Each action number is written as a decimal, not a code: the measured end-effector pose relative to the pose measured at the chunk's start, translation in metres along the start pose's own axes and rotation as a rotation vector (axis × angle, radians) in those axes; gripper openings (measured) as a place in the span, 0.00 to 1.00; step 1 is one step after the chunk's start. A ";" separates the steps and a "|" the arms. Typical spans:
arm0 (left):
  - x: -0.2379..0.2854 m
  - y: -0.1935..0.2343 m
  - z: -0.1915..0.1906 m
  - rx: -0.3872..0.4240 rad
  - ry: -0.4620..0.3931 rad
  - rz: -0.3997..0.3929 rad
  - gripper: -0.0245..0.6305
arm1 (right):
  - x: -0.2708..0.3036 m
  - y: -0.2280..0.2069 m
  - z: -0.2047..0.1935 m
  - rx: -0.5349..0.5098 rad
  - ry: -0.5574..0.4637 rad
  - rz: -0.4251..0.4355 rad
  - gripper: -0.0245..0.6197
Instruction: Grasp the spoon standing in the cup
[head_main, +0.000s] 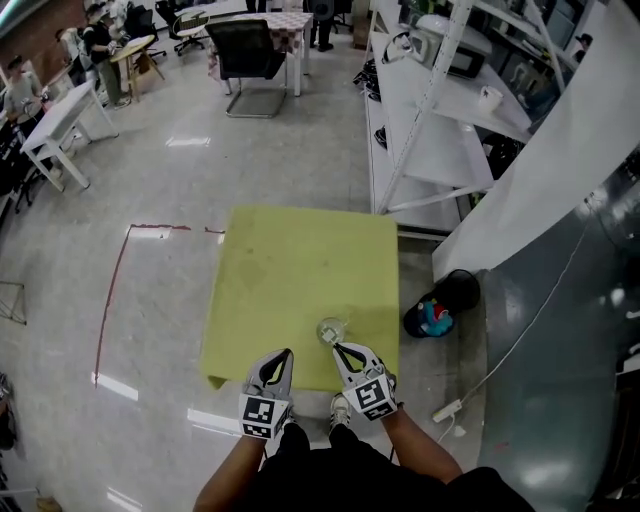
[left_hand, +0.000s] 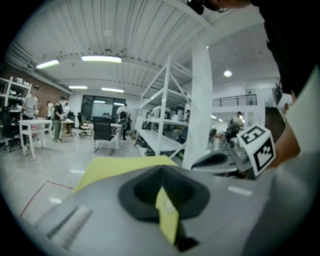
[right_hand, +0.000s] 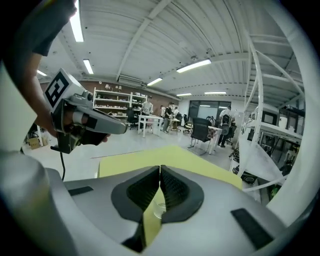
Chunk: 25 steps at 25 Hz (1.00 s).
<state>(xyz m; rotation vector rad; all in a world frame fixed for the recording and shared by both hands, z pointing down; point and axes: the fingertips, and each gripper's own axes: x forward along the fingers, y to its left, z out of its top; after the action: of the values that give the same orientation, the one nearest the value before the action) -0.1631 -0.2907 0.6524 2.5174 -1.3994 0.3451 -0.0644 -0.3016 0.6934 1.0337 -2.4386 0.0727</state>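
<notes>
A clear glass cup (head_main: 331, 327) stands near the front edge of the yellow table (head_main: 300, 260). My right gripper (head_main: 338, 347) is shut right at the cup's near rim, and a pale sliver of the spoon (head_main: 326, 335) runs from the cup to its tips. In the right gripper view the jaws (right_hand: 160, 167) meet tightly, with the cup (right_hand: 158, 209) showing below them; the spoon's handle is hidden between the pads. My left gripper (head_main: 283, 356) hovers to the left of the cup over the table's front edge, shut and holding nothing, and looks shut in its own view (left_hand: 161, 172) too.
A white shelving rack (head_main: 440, 110) stands to the right behind the table. A black and blue bag (head_main: 435, 315) lies on the floor by the table's right side, with a white power strip (head_main: 446, 410) nearer me. Red tape (head_main: 115, 290) marks the floor on the left. A black chair (head_main: 245, 50) stands far back.
</notes>
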 end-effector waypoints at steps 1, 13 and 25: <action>0.000 -0.001 0.006 0.005 -0.013 0.000 0.05 | -0.006 -0.002 0.009 -0.002 -0.019 -0.009 0.06; -0.013 0.002 0.078 0.112 -0.139 0.044 0.05 | -0.069 -0.027 0.104 -0.109 -0.224 -0.113 0.06; -0.020 -0.009 0.134 0.133 -0.239 0.002 0.05 | -0.103 -0.059 0.167 -0.007 -0.391 -0.186 0.06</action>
<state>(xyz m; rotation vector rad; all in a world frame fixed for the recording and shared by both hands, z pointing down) -0.1538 -0.3124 0.5189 2.7412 -1.5086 0.1445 -0.0317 -0.3146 0.4918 1.3746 -2.6624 -0.2195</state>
